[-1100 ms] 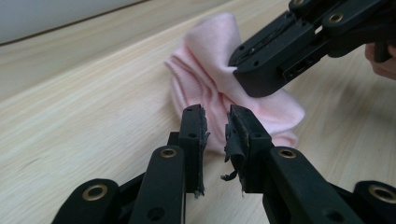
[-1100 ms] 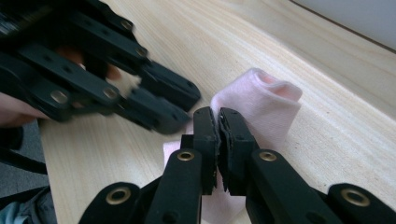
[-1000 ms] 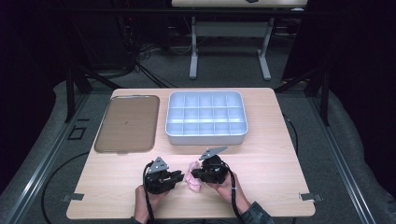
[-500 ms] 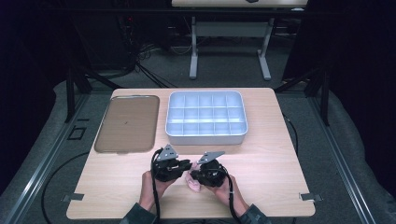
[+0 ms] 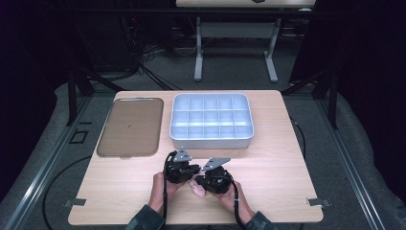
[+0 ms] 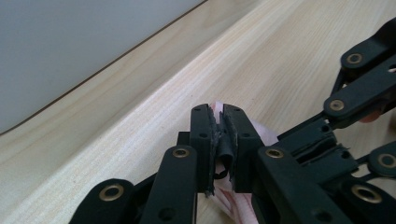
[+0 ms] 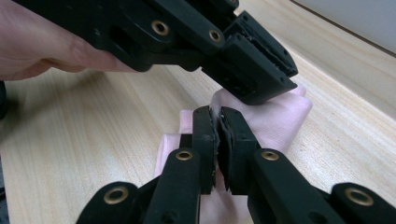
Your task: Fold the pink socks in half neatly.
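Observation:
A small pink cloth (image 5: 195, 186) lies crumpled near the table's front edge, between both hands. My left gripper (image 5: 191, 174) reaches it from the left; its jaws have just been closing. In the left gripper view they pinch a fold of the pink cloth (image 6: 262, 134) at the tips of the left gripper (image 6: 221, 110). My right gripper (image 5: 198, 183) comes from the right and is shut on the same pink cloth (image 7: 280, 116), its tips (image 7: 218, 113) just below the left gripper (image 7: 275, 79), whose pads also grip the fabric. The right gripper's linkage (image 6: 362, 93) sits close on the right.
A grey tray (image 5: 210, 140) with several empty compartments stands at the middle back; its wall (image 6: 70, 42) rises close beyond the left gripper. A flat brown tray (image 5: 129, 127) lies at the back left. Bare wooden tabletop (image 5: 277, 182) stretches to the right.
My left gripper has moved right and a little away from the person, up against the right gripper and onto the pink cloth. The right gripper has stayed in place.

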`<action>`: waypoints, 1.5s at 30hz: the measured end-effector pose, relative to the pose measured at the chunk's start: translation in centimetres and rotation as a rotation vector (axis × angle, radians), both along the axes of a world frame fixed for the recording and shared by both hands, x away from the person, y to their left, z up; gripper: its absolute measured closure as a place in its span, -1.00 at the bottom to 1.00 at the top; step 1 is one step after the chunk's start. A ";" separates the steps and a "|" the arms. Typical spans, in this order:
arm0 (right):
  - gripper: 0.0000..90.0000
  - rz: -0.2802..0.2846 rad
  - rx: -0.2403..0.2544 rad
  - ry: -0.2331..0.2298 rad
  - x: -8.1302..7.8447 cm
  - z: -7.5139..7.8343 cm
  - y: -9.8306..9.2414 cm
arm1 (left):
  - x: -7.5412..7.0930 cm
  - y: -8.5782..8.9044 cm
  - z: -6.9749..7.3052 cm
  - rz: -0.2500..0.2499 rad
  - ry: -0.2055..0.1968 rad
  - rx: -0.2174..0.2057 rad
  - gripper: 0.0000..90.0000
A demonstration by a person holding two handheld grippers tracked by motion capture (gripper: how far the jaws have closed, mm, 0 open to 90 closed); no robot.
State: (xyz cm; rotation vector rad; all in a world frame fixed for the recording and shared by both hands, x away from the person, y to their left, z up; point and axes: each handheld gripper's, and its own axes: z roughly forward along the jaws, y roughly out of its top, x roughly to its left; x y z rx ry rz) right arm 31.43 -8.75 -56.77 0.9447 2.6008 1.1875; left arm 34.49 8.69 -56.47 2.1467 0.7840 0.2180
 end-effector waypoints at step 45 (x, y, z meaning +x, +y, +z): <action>0.79 0.034 -0.026 0.009 -1.5 -0.2 -0.4 | -1.8 0.9 3.2 -0.014 -0.028 -0.142 0.80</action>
